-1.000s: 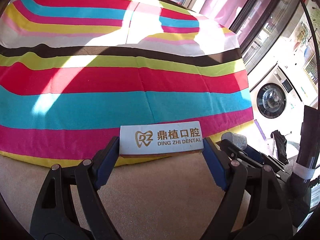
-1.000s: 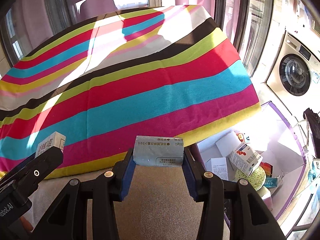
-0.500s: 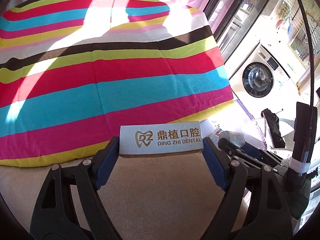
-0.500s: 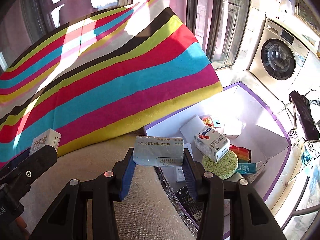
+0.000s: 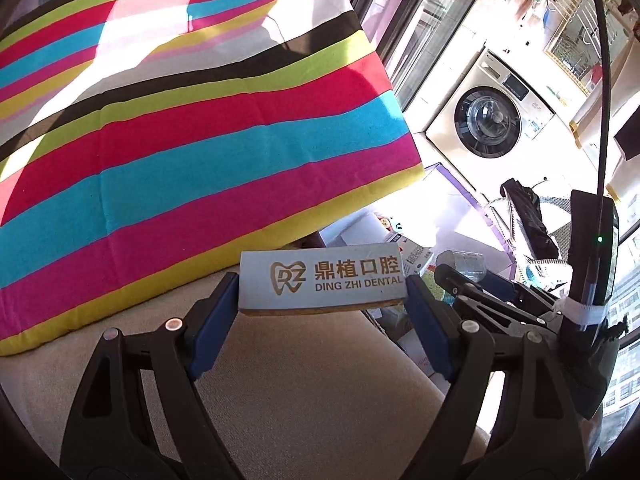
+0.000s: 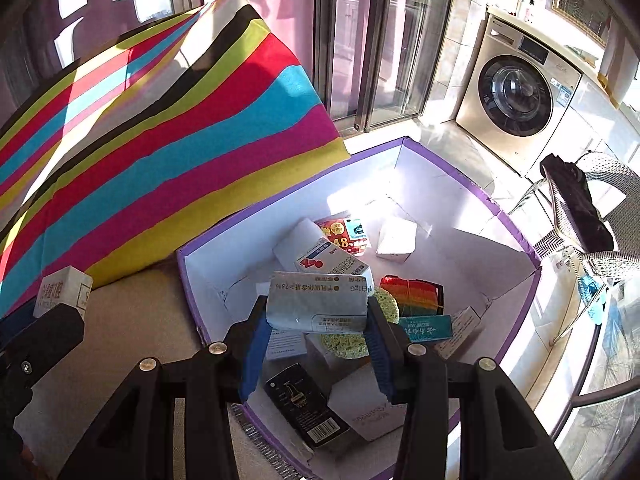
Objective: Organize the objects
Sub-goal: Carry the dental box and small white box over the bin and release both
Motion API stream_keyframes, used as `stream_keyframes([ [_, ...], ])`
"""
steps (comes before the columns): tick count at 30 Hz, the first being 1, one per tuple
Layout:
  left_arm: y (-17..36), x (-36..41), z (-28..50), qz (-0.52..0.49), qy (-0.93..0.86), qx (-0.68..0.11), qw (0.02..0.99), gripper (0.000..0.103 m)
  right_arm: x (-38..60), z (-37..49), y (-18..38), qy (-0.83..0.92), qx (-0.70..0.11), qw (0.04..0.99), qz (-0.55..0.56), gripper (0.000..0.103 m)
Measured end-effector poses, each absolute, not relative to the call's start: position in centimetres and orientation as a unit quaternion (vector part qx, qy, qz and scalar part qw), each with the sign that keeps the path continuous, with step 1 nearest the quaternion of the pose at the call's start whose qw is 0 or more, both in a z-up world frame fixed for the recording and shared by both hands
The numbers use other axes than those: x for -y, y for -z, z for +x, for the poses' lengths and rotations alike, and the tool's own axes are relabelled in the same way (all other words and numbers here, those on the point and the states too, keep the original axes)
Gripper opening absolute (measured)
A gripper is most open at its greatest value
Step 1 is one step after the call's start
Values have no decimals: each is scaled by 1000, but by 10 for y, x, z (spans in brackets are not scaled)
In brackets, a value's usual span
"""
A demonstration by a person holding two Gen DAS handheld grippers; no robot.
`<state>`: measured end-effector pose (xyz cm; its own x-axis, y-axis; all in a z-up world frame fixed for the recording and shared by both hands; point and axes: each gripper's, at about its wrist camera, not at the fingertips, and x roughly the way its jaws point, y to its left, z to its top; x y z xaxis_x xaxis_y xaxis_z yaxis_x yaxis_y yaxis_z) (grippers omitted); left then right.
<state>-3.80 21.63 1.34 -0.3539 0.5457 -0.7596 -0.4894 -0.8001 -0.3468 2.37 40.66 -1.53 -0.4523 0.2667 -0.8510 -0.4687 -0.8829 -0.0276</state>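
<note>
My left gripper [image 5: 322, 312] is shut on a white "DING ZHI DENTAL" box [image 5: 320, 278], held over the beige sofa seat [image 5: 320, 400]. That box also shows at the left of the right wrist view [image 6: 62, 290]. My right gripper [image 6: 316, 338] is shut on a grey-blue packet [image 6: 318, 298] and holds it above the open white storage box with purple trim [image 6: 516, 236]. The storage box holds several small boxes, a yellow sponge [image 6: 346, 346], a rainbow-striped item [image 6: 412, 294] and a black carton [image 6: 306, 410]. The right gripper shows at the right of the left wrist view [image 5: 460, 266].
A striped cushion [image 5: 180, 140] leans on the sofa behind both grippers. A washing machine [image 6: 516, 100] stands at the back right. A wicker chair with a dark cloth [image 6: 580, 208] is right of the storage box. Glass doors [image 6: 360, 40] are behind.
Both grippers have swung to the right with their loads. The right gripper has moved from over the sofa seat to above the storage box, whose contents now show fully.
</note>
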Motion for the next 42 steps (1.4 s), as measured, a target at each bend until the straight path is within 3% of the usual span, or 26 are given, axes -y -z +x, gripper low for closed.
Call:
stream_keyframes([
  [23, -7, -275, -47, -494, -788, 24, 366, 84, -460, 40, 19, -828, -120, 276, -472, 47],
  [30, -3, -274, -53, -507, -776, 41, 372, 90, -460, 39, 19, -826, -119, 278, -475, 47],
  [35, -3, -266, -54, -511, -774, 54, 370, 92, -458, 39, 20, -826, -123, 274, -477, 59],
  [42, 2, -257, -52, -534, -756, 59, 375, 92, -448, 38, 18, -827, -116, 267, -480, 64],
])
